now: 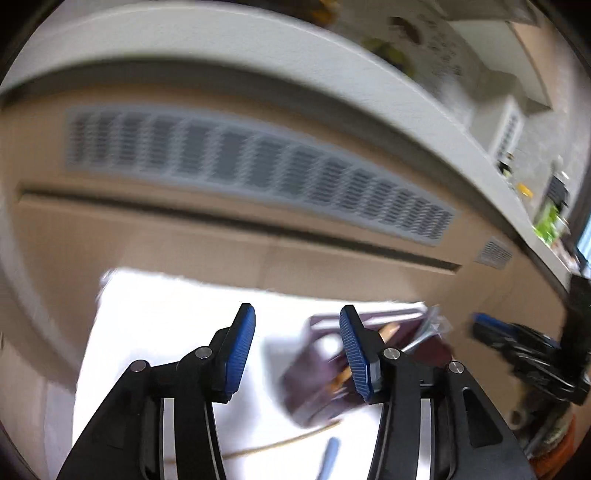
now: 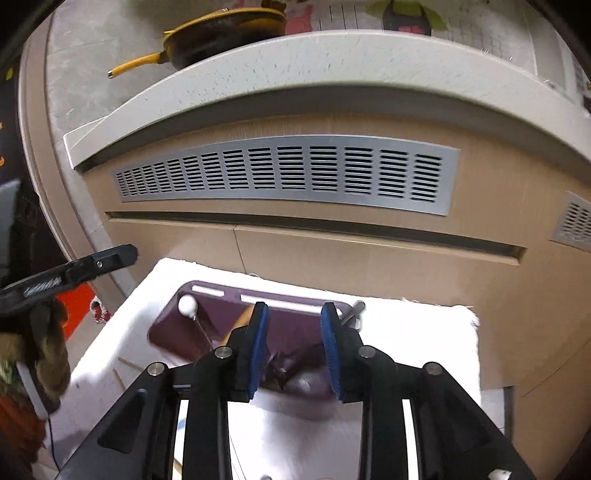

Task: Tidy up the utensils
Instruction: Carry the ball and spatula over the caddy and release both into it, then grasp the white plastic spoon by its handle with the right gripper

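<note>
A dark purple plastic tray [image 2: 173,328] with rounded corners lies on a soft white cloth [image 2: 417,332] in front of a tan cabinet with one long grey metal vent [image 2: 284,173] full of thin slots, and one yellow pan [image 2: 221,33] sits on the pale counter up above. Inside the tray I can see one white ball-topped stick [image 2: 187,305], one wooden handle [image 1: 388,330] and one silvery metal handle [image 2: 352,312] poking over its far right rim. The left gripper [image 1: 297,350] has its two ribbed blue pads wide apart with nothing between them, and the right gripper [image 2: 293,350] hangs over the tray with its pads partly apart and holding nothing.
</note>
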`<state>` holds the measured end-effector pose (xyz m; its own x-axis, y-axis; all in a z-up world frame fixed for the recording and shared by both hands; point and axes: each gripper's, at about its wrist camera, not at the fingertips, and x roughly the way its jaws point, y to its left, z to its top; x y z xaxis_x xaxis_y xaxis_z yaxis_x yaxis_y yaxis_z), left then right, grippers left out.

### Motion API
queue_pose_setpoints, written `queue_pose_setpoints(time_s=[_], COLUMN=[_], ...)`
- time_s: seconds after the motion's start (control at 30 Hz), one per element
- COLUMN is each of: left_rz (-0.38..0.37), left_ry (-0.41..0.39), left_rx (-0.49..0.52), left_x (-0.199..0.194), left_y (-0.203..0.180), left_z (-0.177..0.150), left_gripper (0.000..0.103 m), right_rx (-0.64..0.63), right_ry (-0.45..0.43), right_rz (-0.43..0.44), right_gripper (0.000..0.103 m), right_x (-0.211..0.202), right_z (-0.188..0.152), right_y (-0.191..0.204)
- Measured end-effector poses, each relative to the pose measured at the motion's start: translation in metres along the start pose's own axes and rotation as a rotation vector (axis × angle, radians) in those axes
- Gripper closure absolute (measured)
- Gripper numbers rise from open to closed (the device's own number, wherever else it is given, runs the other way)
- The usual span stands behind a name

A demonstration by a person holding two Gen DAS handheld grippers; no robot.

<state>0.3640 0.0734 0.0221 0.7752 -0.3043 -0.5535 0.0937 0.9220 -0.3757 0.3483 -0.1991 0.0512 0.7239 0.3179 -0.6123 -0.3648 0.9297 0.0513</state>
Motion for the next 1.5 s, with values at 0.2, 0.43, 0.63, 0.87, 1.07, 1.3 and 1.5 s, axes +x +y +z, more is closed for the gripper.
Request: queue_pose_setpoints(time_s=[0.2,0.43,0.63,0.87,1.07,1.3,1.5], left_rz=[0.021,0.049,-0.005,-0.129,-0.052,0.019,-0.051], left_ry=[0.171,0.311,0.357,0.406,0.261,0.202,0.299], left_rx=[-0.036,-0.031,-0.038,-0.099,-0.086,-0.085,-0.065], left_x=[0.026,0.055,0.029,-0.001,-0.043,-0.07,-0.055], left_y=[0.039,0.042,0.02,-0.007,-0.004,0.023,0.018], left_z=[-0.063,-0.096,-0.127,-0.16,-0.154,-0.153,-0.183], left_gripper=[0.054,0.054,0.054,0.054,0.053,0.042,0.04], right_rx=[-0.038,0.037,0.034,-0.012,-0.108,-0.182,-0.114], right_ry=[0.072,0.253,0.292,0.298,0.318,0.306,0.341], right_rz=[0.0,0.014,0.009,0.066,0.146,0.157,0.054], right_gripper=[0.073,0.073,0.073,0.073,0.073,0.073,0.073], right_x=[-0.014,-0.001,-0.004,-0.002,-0.003,-0.002,0.021], right_z=[-0.052,-0.123,-0.144,-0.145,-0.152,-0.149,-0.138], right_y=[0.012,0.013,0.017,0.045,0.09,0.11,0.06])
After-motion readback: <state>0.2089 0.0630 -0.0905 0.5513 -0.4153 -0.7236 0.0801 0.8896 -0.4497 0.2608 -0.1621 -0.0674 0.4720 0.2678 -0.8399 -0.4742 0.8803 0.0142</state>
